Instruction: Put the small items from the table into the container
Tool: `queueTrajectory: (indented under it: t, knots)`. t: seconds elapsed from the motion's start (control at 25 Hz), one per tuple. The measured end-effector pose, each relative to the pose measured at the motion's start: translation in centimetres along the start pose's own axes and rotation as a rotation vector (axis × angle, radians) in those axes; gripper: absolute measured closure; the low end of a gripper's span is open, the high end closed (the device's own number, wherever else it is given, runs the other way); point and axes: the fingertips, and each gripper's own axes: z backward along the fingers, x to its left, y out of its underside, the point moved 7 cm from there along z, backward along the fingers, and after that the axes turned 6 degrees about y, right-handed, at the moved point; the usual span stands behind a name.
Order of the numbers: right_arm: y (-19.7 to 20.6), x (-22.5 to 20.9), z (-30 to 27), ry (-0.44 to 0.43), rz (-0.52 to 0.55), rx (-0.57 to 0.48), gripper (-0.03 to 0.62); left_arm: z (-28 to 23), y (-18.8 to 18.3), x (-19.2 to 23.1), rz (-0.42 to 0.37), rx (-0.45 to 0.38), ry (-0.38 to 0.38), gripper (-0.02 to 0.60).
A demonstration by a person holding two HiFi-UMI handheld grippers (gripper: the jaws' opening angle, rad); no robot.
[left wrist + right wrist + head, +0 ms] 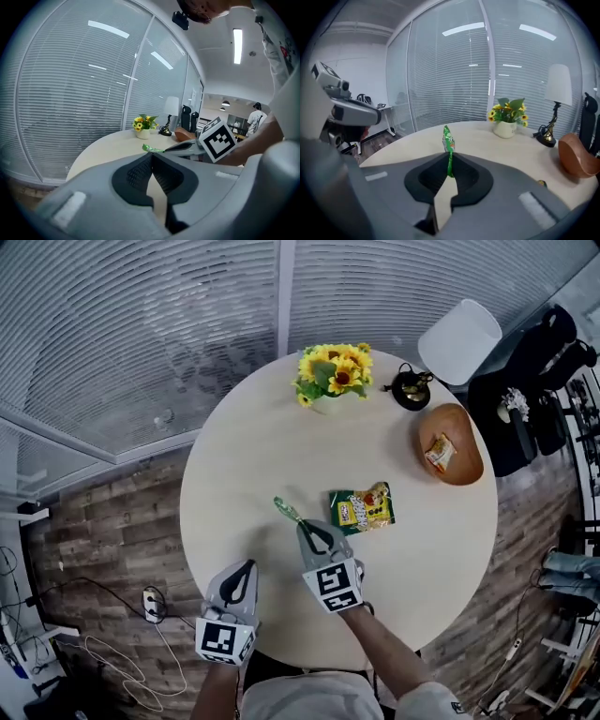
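Green and narrow, the sachet (448, 139) is clamped by its lower end in the right gripper (449, 162). The right gripper view shows the jaws closed on it and its long axis standing straight up out of them. From the head view it runs diagonally from the jaw tips away from the person and to the left, over the round pale table (244, 460). The left gripper view sees it side-on, poking out to the left past the right gripper's marker cube (217, 139).

The left gripper (151, 157) has its jaws together with nothing between them.

Only the head view shows the yellow-green snack packet (363, 508) lying flat just beside the right gripper, and a small packet (440, 453) inside the wooden bowl (466, 439). A pot of sunflowers (333, 376) and a white-shaded lamp (459, 341) stand at the far edge. Glass walls with blinds and a wood-plank floor (103, 521) surround the table.
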Motion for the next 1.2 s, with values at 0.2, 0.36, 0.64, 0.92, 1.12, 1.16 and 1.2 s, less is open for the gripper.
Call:
queueTrajectory:
  t: [0.2, 0.36, 0.64, 0.92, 1.12, 1.16, 1.2]
  knots:
    - [-0.1, -7.4, 4.8, 0.103, -0.038, -0.061, 0.576, -2.4, -0.8, -3.5, -0.031, 0.008, 0.056, 0.588]
    - [0.3, -15.7, 8.5, 0.236, -0.077, -0.079, 0.576, -4.5, -1.4, -6.6, -0.047, 0.022, 0.096, 0.588]
    - [2.3, -28.6, 11.3, 0.435, -0.108, -0.03, 0.577, -6.9, -1.2, -10.5, -0.069, 0.042, 0.14, 0.588]
    - [5.2, -35.8, 8.8, 0.471, -0.167, 0.141, 0.577, -7.9, -0.8, -11.8, -0.068, 0.075, 0.131, 0.588]
    - [6.4, -37.0, 6.5, 0.439, -0.182, 0.259, 0.577, -8.3, -1.1, -11.7, -0.06, 0.085, 0.11, 0.588]
    - [6.6, -37.0, 6.1, 0.431, -0.184, 0.276, 0.577, -8.3, -1.1, -11.6, -0.06, 0.085, 0.108, 0.588]
    - [6.8, -37.0, 5.8, 0.425, -0.186, 0.293, 0.576, -8.3, -1.0, -11.5, -0.06, 0.085, 0.107, 0.588]
